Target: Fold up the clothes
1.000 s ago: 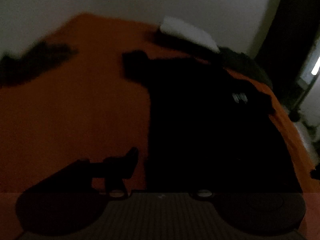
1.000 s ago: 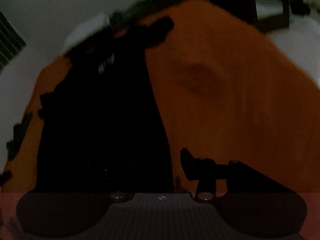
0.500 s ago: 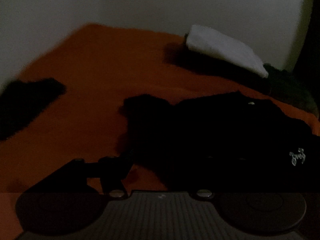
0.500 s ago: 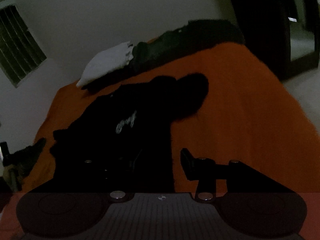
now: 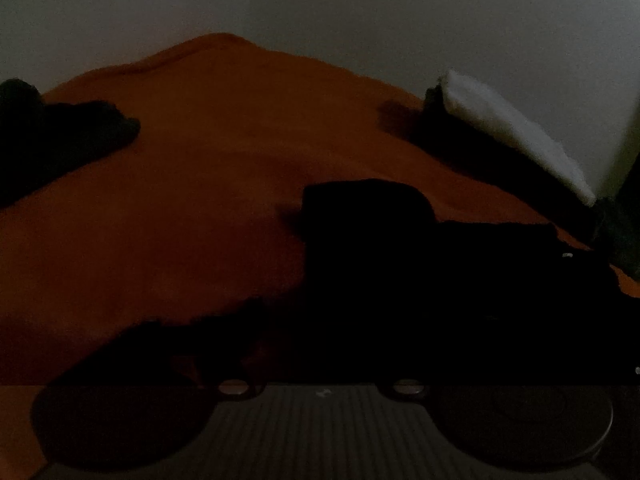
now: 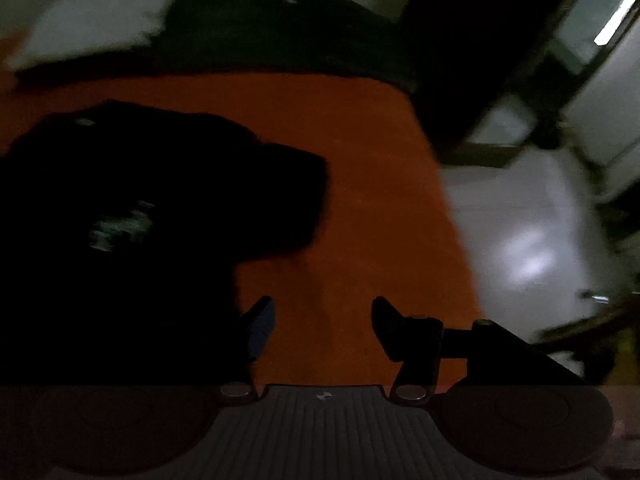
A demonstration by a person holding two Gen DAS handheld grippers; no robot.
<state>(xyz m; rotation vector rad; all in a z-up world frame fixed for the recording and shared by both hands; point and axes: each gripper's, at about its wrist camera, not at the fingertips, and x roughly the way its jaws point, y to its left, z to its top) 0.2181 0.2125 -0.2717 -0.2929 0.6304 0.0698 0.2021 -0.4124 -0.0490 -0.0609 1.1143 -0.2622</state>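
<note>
A black garment (image 5: 440, 280) with a small white print lies on the orange bed sheet (image 5: 200, 200) and fills the lower right of the left wrist view. My left gripper (image 5: 320, 356) is low over its near edge, and its fingers are lost in the dark against the cloth. In the right wrist view the same garment (image 6: 160, 200) lies to the left, one sleeve reaching right. My right gripper (image 6: 324, 328) is open over bare orange sheet (image 6: 360, 200), with nothing between its fingers. Its left finger sits at the garment's edge.
A white folded cloth (image 5: 512, 128) lies at the far right on a dark pile. Another dark garment (image 5: 60, 136) lies at the far left. In the right wrist view, a dark green heap (image 6: 280, 32) sits beyond the sheet. The bed's edge and pale floor (image 6: 520, 240) are on the right.
The left view has dropped lower and closer to the black garment. The right view has swung right, so its left finger now shows against the sheet and the floor has come into view.
</note>
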